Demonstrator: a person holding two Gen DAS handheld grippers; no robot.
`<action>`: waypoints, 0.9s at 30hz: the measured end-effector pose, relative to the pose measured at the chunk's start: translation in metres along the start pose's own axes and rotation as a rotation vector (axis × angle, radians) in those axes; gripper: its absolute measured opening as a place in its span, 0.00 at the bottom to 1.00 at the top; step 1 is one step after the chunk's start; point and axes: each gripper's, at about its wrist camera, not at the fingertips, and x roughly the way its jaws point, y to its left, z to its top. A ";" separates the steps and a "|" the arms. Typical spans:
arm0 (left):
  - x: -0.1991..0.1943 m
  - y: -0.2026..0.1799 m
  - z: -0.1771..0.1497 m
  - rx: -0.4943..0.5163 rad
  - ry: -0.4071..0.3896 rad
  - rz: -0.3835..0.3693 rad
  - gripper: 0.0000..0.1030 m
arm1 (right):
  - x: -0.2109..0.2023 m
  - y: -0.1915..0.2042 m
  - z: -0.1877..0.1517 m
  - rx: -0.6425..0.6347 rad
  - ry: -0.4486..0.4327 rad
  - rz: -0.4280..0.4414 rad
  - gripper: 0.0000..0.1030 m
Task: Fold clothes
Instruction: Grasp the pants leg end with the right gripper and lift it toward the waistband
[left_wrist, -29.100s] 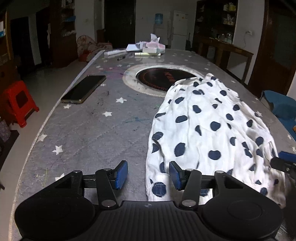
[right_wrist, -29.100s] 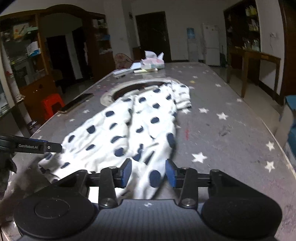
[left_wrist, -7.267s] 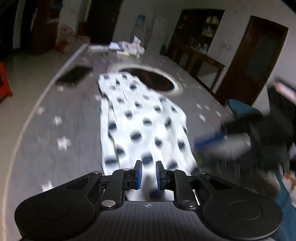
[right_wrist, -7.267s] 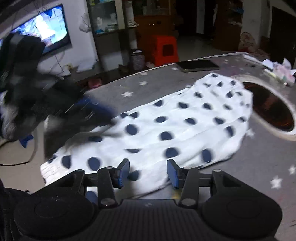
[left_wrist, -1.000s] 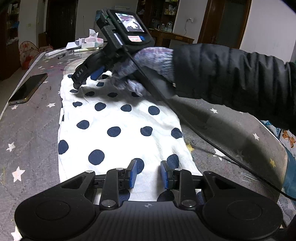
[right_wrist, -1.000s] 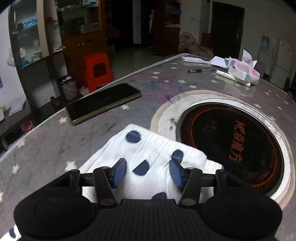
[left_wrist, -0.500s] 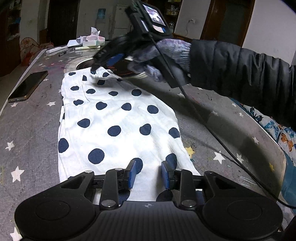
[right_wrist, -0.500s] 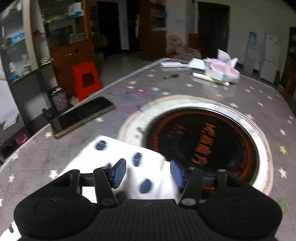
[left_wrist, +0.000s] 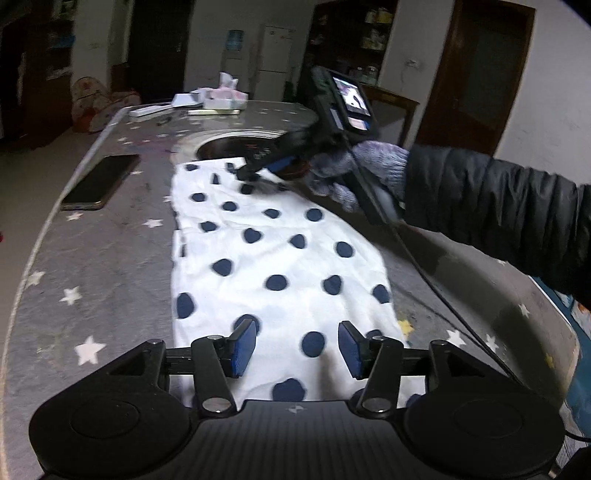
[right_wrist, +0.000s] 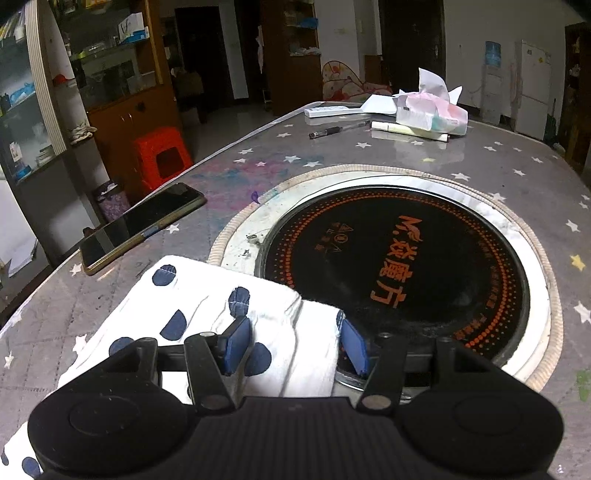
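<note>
Left claw (left_wrist: 295, 349) just opened over spotted garment (left_wrist: 273, 266), flat

A grey, star-printed counter (right_wrist: 517, 173) has a round black cooktop (right_wrist: 399, 258) sunk in its middle, ringed in white and marked with orange characters. A dark phone (right_wrist: 142, 227) lies face up near the left edge. At the far end sit a tissue pack (right_wrist: 430, 110), a pen (right_wrist: 338, 130), a pale marker (right_wrist: 408, 130) and a white remote (right_wrist: 330, 110). Past the left edge, a red stool (right_wrist: 162, 157) stands on the floor before a wooden cabinet (right_wrist: 122, 88). A white fridge (right_wrist: 532, 94) stands against the far wall.
</note>
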 end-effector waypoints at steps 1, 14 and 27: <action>-0.001 0.002 -0.001 -0.007 0.000 0.007 0.52 | 0.000 0.000 0.000 0.001 -0.003 0.000 0.55; -0.007 0.016 -0.011 -0.057 0.039 0.074 0.54 | -0.007 0.002 -0.001 0.017 -0.033 0.055 0.16; -0.025 0.017 -0.024 -0.076 0.052 0.153 0.81 | -0.097 0.035 0.001 -0.053 -0.156 0.165 0.15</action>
